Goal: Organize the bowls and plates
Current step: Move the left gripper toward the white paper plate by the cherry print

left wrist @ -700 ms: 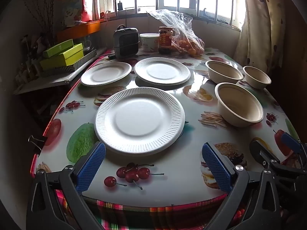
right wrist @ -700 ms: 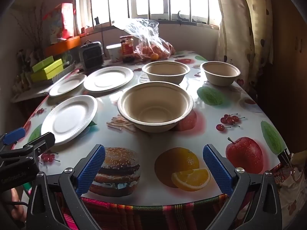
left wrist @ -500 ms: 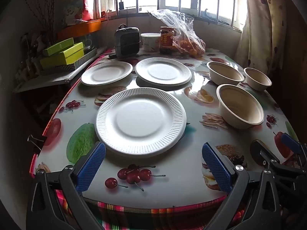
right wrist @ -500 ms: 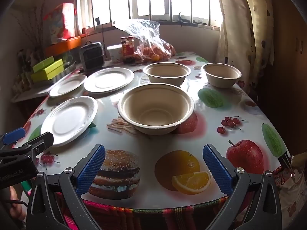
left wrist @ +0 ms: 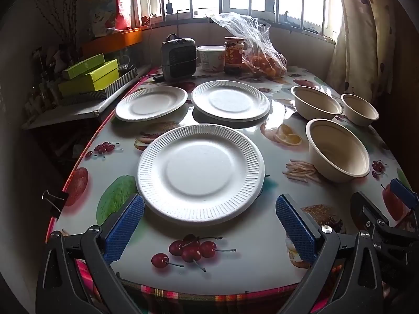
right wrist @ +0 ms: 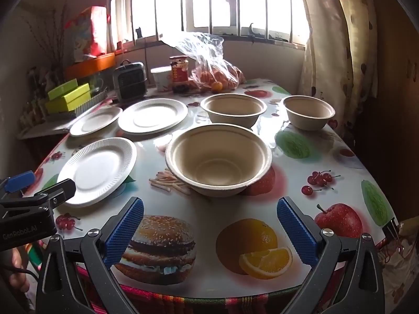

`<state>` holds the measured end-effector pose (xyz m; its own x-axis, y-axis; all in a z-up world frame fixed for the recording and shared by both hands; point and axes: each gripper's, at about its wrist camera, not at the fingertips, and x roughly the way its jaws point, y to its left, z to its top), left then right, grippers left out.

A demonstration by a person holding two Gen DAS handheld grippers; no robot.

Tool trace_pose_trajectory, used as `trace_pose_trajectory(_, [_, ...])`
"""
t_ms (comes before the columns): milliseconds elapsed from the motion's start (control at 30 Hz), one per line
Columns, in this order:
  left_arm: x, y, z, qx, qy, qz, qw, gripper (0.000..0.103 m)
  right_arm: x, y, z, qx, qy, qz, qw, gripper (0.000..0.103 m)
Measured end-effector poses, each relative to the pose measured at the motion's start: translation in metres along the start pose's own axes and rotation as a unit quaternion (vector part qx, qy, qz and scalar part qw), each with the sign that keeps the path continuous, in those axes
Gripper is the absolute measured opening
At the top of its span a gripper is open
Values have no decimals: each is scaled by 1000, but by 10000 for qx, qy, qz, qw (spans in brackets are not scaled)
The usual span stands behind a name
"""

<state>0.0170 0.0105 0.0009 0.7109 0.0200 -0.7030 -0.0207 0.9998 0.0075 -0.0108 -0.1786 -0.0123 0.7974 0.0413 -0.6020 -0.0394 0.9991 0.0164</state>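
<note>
The bench [left wrist: 248,269] carries three white plates and three beige bowls, none stacked. The near plate [left wrist: 200,174] lies just ahead of the left hand-held gripper [left wrist: 209,229]; the left far plate [left wrist: 151,103] and the right far plate [left wrist: 230,100] lie side by side behind it, apart from each other. The near bowl [right wrist: 218,158] sits just ahead of the right hand-held gripper [right wrist: 210,230]; the middle bowl [right wrist: 233,110] stands behind it and the small bowl [right wrist: 309,112] stands to the right, near the bench edge. Both hand-held grippers are fully open, holding nothing, and hover over the near bench edge. At the far end stand one heater [left wrist: 178,59], one tub [left wrist: 210,57], one jar [left wrist: 233,57] and one bag of oranges [left wrist: 258,52]. Two green boxes [left wrist: 89,76] lie on a shelf to the left. The left view alone shows a binder clip [left wrist: 53,201] on the left bench edge and the right hand-held gripper's side at lower right. The right view alone shows a printed apple [right wrist: 339,219], a printed orange [right wrist: 247,244], a second clip [right wrist: 391,226] on the right edge, and the left hand-held gripper's labelled body at lower left.
</note>
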Motion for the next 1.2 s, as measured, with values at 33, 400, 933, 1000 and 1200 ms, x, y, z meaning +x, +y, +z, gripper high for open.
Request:
trace_pose_trajectory(33, [1, 0, 0, -20, 10, -84, 10000, 101, 0, 2, 1, -52, -33, -33, 10000, 103])
trace_pose_trajectory(400, [3, 2, 2, -61, -12, -96, 9999, 101, 4, 2, 2, -52, -41, 3, 10000, 103])
trace_pose_trajectory(933, [0, 4, 2, 21, -108, 177, 9998, 101, 4, 4, 3, -47, -18, -2, 10000, 103])
trace_pose_trajectory(1000, [0, 4, 2, 16, -100, 187, 9998, 101, 4, 4, 2, -52, -11, -2, 10000, 103])
trace_pose_trajectory(1200, [-1, 4, 2, 14, -101, 207, 9997, 101, 4, 6, 3, -59, -10, 11, 10000, 103])
